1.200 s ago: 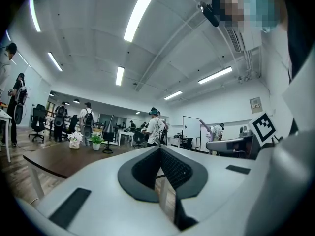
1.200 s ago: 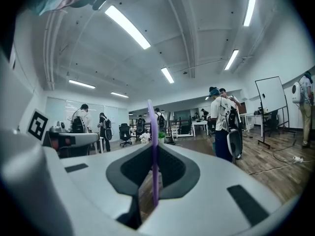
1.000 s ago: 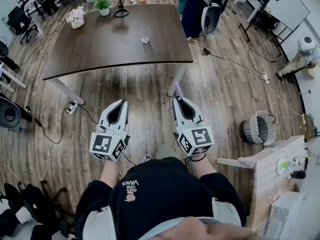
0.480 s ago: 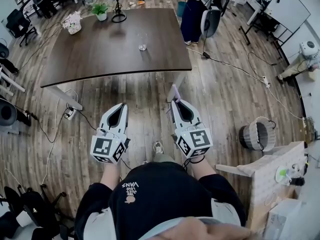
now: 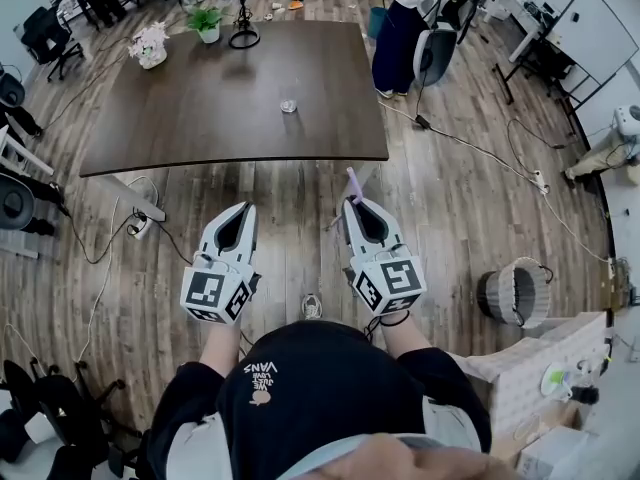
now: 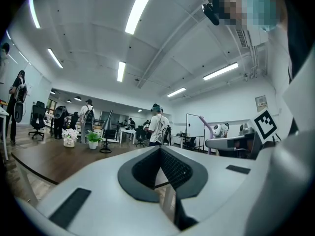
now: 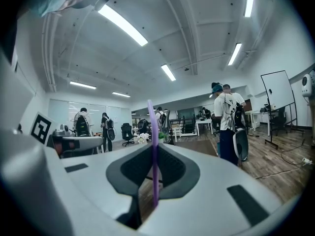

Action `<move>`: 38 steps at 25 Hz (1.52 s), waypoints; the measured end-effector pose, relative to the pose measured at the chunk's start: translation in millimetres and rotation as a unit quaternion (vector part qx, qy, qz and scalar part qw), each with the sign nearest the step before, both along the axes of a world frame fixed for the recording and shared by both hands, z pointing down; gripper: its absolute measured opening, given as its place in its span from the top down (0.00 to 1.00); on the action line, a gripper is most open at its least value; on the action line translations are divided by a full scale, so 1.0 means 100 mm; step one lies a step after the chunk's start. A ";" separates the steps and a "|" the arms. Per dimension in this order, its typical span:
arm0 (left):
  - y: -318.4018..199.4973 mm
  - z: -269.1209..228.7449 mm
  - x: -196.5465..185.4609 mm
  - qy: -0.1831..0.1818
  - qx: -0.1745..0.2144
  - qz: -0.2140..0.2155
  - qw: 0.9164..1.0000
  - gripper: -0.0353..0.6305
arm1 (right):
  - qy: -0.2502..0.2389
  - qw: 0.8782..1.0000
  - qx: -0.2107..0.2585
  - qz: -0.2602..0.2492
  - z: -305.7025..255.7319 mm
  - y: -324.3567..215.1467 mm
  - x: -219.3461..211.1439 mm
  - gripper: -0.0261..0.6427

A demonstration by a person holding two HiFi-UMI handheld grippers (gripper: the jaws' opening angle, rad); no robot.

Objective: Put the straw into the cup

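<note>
Your right claw (image 5: 354, 204) is clenched on the thin lilac straw (image 5: 352, 182), which stands upright between its smooth white jaws, short of the worktop's near edge. Your left claw (image 5: 243, 209), equally short of that edge, has its jaws pressed together with nothing between them. The worktop (image 5: 190, 118) is a dark brown, matte, wood-grained slab with rounded corners. The small clear cup (image 5: 289, 105) stands near its middle, and a potted plant (image 5: 207, 18) and white flowers (image 5: 151, 43) sit at its far edge. Around the worktop runs a plank floor (image 5: 300, 238) with trailing cables (image 5: 470, 144).
</note>
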State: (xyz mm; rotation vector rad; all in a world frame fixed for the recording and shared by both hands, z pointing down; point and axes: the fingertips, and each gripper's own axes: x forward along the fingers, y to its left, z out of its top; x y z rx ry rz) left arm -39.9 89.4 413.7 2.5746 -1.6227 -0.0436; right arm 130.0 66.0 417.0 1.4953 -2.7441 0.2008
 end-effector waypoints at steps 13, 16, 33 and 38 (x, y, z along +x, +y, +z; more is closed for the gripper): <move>-0.70 0.10 0.03 0.005 -0.010 -0.016 1.000 0.93 | 0.003 1.000 -0.010 -0.014 0.09 -0.69 0.05 0.90; -0.89 0.09 -0.02 0.005 -0.008 -0.006 1.000 0.93 | 0.001 1.000 -0.011 -0.007 0.09 -0.88 -0.01 0.90; -2.02 0.00 -0.66 0.008 0.002 0.052 0.999 0.93 | 0.005 0.999 0.006 0.047 -0.08 -1.83 -0.68 0.90; -2.22 0.01 -0.78 0.010 0.000 0.066 0.998 0.93 | 0.007 0.998 0.003 0.060 -0.06 -1.97 -0.81 0.90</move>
